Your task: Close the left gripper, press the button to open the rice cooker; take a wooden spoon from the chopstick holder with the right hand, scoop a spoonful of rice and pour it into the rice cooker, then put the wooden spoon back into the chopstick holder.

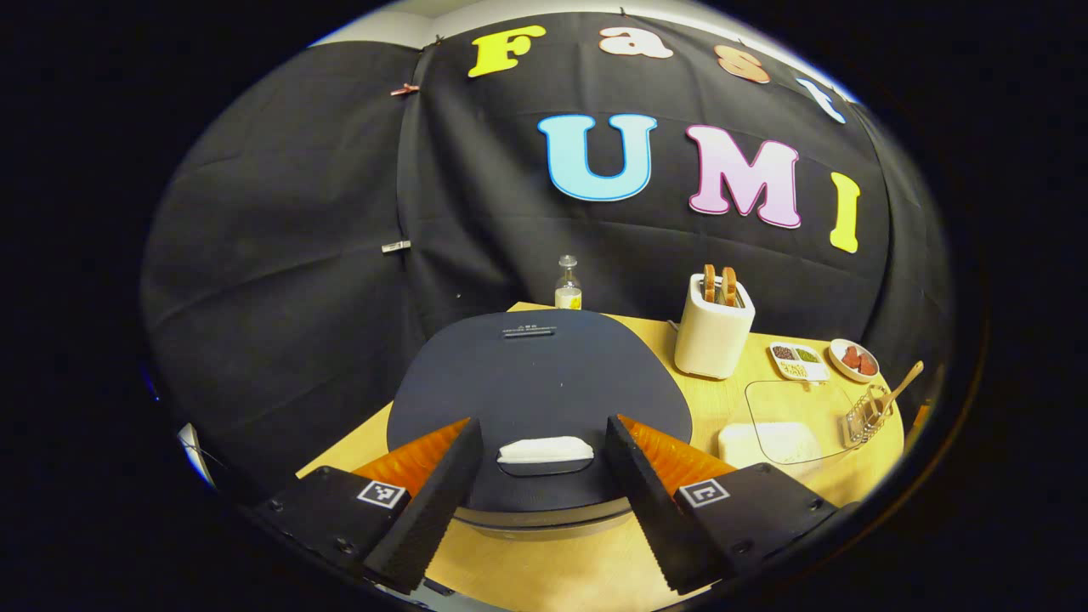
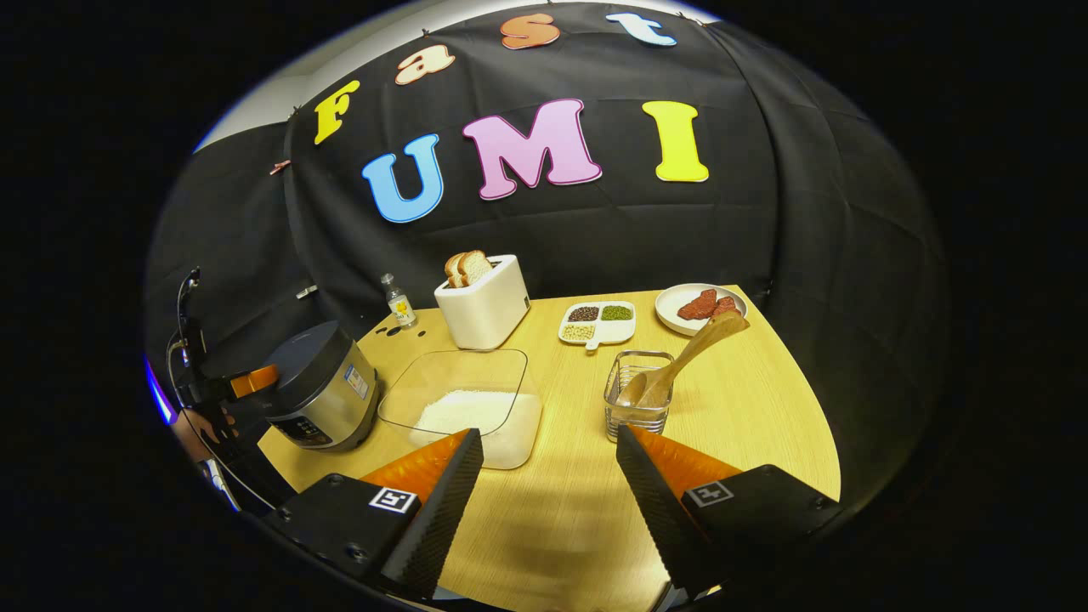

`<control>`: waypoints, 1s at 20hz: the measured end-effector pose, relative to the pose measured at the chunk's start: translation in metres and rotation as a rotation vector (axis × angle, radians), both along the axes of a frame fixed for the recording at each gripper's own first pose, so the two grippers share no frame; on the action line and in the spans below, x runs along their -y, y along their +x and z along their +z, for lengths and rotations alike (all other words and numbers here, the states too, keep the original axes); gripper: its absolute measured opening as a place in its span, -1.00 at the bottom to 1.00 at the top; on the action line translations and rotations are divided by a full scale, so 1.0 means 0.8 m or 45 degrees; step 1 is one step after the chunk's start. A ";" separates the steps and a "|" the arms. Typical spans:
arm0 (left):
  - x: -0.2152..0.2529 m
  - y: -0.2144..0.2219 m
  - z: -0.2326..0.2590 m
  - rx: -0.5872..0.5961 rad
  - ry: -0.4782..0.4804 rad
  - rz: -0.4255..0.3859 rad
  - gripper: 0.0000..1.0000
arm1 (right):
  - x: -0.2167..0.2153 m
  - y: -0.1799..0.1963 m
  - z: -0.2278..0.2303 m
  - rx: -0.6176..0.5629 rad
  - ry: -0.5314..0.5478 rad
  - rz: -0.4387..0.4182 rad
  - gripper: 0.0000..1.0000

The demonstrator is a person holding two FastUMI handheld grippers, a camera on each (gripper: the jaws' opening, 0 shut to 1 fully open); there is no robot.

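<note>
The wooden desk (image 2: pixel 748 408) carries everything, and the biggest thing on it is the rice cooker (image 1: pixel 535 382), which sits at the near left corner with its dark lid down. In the left gripper view the left hand-held gripper (image 1: pixel 544 476) hangs just above the near edge of that lid, fingers spread wide and released, with the pale button (image 1: pixel 545 450) lying between the two fingers, nothing pressing on it. In the right gripper view the same cooker (image 2: pixel 323 395) stands at the far left of the scene, and the left hand-held gripper (image 2: pixel 246 382) shows small beside it with a hand (image 2: pixel 200 425) below. To the right of the cooker lies a clear glass dish (image 2: pixel 463 404) holding a heap of white rice (image 2: pixel 476 412); it is just beyond the left finger of the right hand-held gripper (image 2: pixel 548 484), which hovers over bare desk at the near edge, its fingers wide apart and grasping nothing. Farther back stands a white toaster (image 2: pixel 486 304) with bread slices (image 2: pixel 466 265) in its slots. Ahead of the right hand-held gripper and slightly to its right is the chopstick holder (image 2: pixel 637 395), a wire and glass basket, well apart from the fingers; the wooden spoon (image 2: pixel 680 361) stands in it, its handle leaning up toward the far right. Beyond it are a white plate (image 2: pixel 680 310) with reddish pieces, a small divided tray (image 2: pixel 597 321) of beans and grains, and a little glass bottle (image 2: pixel 397 301) at the far edge left of the toaster.
</note>
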State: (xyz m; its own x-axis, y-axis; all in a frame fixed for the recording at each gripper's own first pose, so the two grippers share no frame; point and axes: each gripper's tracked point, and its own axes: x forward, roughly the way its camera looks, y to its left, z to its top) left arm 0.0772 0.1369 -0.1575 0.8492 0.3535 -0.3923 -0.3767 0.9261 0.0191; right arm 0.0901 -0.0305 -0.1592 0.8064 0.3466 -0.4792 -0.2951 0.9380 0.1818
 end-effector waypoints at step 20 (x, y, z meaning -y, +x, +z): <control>0.192 -0.077 0.178 0.524 0.049 -0.556 0.93 | -0.014 -0.110 0.214 0.603 -0.064 -0.351 1.00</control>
